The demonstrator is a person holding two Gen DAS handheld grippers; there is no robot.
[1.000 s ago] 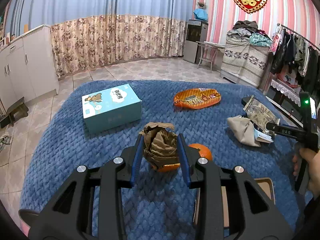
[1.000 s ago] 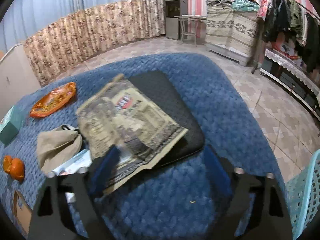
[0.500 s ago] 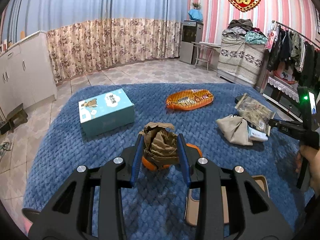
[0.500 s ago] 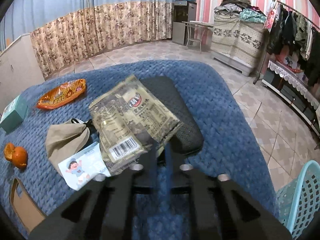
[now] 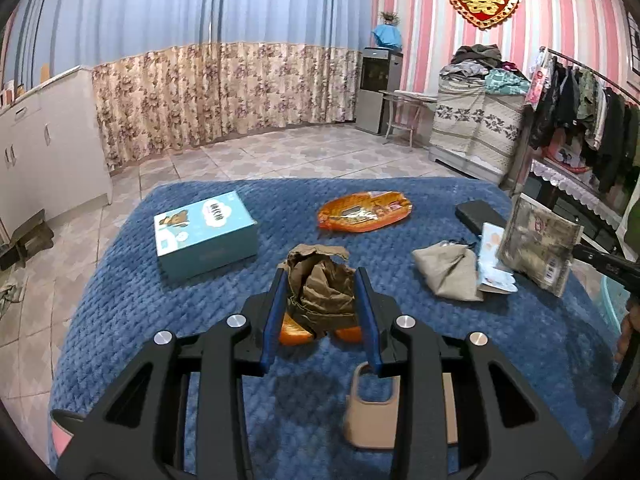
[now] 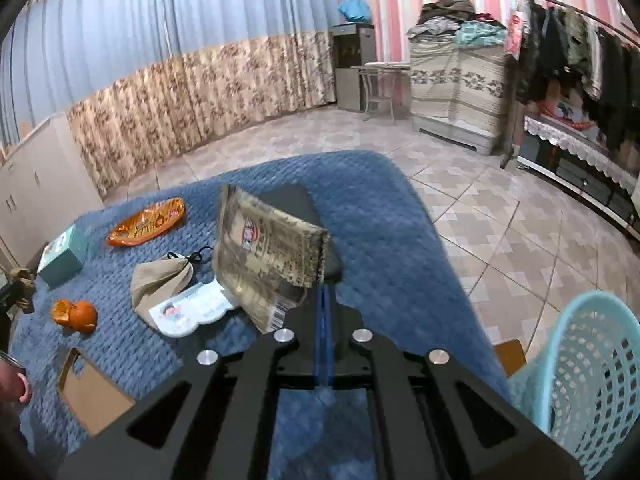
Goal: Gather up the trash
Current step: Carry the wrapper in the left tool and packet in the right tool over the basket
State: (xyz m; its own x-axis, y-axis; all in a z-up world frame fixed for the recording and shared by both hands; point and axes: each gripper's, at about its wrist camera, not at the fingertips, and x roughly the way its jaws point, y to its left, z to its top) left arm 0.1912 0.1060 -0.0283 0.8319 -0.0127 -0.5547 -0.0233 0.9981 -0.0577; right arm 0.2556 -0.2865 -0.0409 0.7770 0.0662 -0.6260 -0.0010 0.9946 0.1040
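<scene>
Left gripper [image 5: 322, 312] clamped on crumpled brown paper [image 5: 322, 284], held above orange peel [image 6: 74, 314]. Farther right, orange wrapper [image 5: 364, 212] unclaimed on blue blanket [image 5: 240, 364]. Right gripper [image 6: 322, 280] pinched shut on lifted snack packet [image 6: 266, 244] — teal basket [image 6: 584, 380] near right, nothing visibly binned.

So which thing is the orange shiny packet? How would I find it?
Look at the blue blanket. Toward its far edge, right of the teal box, lies the orange snack packet, flat and alone. Unlike the orange peels, it is long, glossy and printed.
</scene>
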